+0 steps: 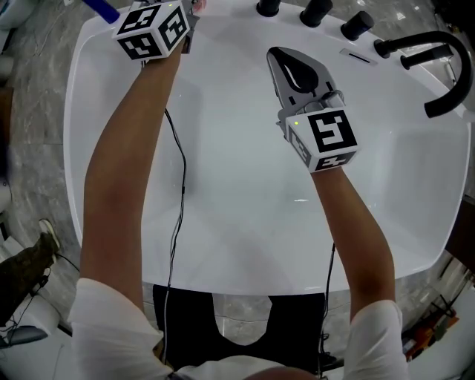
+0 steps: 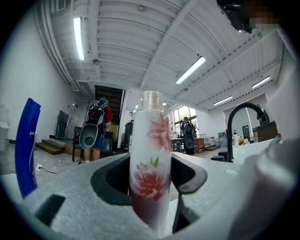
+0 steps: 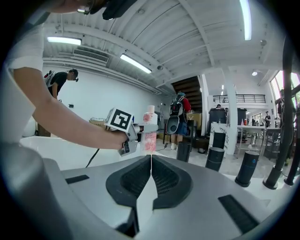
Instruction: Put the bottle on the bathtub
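Observation:
A white bottle (image 2: pixel 151 150) with pink flowers and a pale cap stands upright between the jaws of my left gripper (image 2: pixel 150 185), which is shut on it. In the head view the left gripper (image 1: pixel 184 24) is at the far left end of the white bathtub (image 1: pixel 237 200), and its marker cube hides nearly all of the bottle. The right gripper view shows that bottle (image 3: pixel 150 129) held over the tub's far rim. My right gripper (image 1: pixel 295 73) hovers over the tub's middle, shut and empty, its jaws meeting in the right gripper view (image 3: pixel 151 159).
A blue bottle (image 2: pixel 26 145) stands on the rim to the left of the held bottle. Black knobs (image 1: pixel 315 11) and a black curved faucet (image 1: pixel 438 67) line the tub's far right rim. People stand in the room behind (image 2: pixel 96 126).

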`<state>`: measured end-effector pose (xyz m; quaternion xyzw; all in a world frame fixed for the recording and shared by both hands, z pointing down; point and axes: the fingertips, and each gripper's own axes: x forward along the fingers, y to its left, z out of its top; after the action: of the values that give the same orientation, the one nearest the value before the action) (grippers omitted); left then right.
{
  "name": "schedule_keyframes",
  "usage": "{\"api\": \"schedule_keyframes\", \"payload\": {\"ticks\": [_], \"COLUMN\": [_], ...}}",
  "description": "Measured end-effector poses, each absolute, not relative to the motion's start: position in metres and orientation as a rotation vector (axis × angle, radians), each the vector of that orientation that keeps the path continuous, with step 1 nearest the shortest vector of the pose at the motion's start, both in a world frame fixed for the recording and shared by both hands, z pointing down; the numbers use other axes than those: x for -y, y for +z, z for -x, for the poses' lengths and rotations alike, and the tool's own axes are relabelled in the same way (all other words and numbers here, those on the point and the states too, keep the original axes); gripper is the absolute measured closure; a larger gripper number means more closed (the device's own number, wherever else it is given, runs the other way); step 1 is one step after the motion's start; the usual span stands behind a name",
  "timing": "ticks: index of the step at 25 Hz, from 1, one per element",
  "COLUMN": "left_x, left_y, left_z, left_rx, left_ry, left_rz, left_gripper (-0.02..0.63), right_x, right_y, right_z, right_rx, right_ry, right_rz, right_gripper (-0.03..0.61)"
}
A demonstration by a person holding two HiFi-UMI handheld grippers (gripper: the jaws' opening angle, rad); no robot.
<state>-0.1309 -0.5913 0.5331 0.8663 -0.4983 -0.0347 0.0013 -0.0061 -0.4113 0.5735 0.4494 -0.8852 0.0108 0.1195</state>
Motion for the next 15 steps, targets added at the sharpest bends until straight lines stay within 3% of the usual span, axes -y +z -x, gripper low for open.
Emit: {"api": "schedule_keyframes", "payload": {"ticks": [15], "left_x": [0.596], "left_y": [0.534], "left_z": [0.131], "left_rx": [1.496], "left_ry": [-0.114], "left_rz": [-2.777], "left_gripper": [0.382], "right_x": [0.397], "right_y": [0.572], "right_z": [0.005], "right_rx": [2.586], "right_ry": [0.042], "right_rz": [-1.337], "right_gripper": [0.563]}}
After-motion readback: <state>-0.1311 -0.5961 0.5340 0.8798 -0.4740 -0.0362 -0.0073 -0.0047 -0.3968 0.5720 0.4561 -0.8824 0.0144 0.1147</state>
